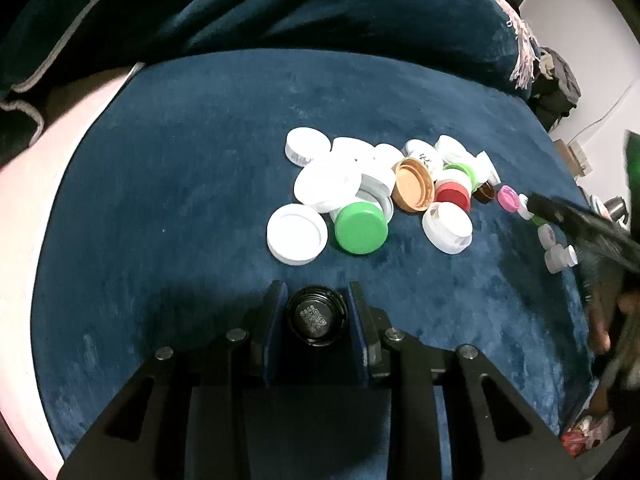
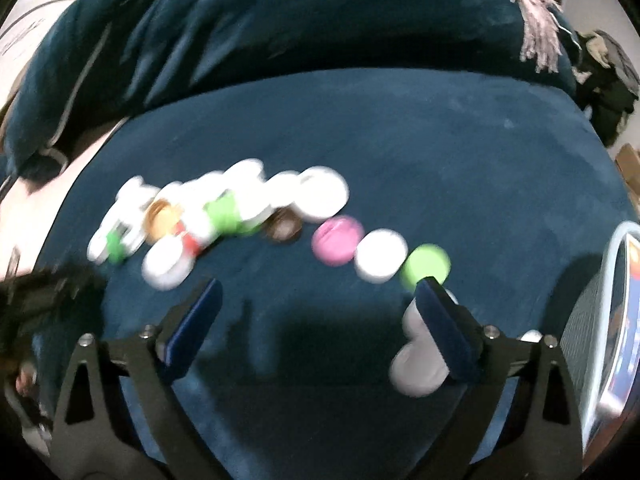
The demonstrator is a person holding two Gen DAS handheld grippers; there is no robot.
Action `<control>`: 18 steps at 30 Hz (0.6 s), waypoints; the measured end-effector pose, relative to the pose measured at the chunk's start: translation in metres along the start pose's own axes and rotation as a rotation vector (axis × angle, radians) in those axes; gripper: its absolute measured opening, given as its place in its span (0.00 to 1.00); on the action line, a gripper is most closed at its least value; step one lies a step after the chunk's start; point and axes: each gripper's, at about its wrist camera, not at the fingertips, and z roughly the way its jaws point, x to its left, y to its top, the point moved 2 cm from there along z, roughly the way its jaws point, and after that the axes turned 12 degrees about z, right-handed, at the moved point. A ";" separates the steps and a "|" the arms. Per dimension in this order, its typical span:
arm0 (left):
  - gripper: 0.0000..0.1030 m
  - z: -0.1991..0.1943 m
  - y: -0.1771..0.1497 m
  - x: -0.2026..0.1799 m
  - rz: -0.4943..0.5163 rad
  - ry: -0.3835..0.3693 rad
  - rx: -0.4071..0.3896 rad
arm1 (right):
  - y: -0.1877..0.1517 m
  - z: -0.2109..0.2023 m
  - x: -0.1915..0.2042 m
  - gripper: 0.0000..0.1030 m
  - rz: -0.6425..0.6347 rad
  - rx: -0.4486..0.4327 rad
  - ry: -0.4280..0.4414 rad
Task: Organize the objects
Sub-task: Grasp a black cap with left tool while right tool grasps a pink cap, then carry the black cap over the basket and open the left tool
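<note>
Left gripper angled steeply downward, its dark fingers drawn in narrow, pads pressing on both sides of a black cap. Right gripper also tipped down, fingers spread wide with nothing between them; its view is motion-blurred.

black cap: round, open side up, a printed code showing inside, pinched between two blue pads, apart from the rest.
pile of caps: mostly white, jumbled and overlapping on the blue cloth.
green cap: at the pile's near edge, tilted.
tan cap: hollow side up, leaning.
pink cap: heads a row with white and green ones.
</note>
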 end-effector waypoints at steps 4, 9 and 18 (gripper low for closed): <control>0.30 0.000 0.000 0.000 -0.002 -0.007 0.008 | 0.016 0.022 -0.007 0.87 -0.088 0.066 -0.012; 0.30 0.000 0.001 0.000 -0.008 -0.016 0.011 | 0.021 0.048 0.002 0.67 -0.253 0.185 -0.029; 0.30 -0.024 -0.002 -0.005 -0.017 -0.091 -0.011 | 0.003 0.007 0.003 0.30 -0.182 0.170 0.100</control>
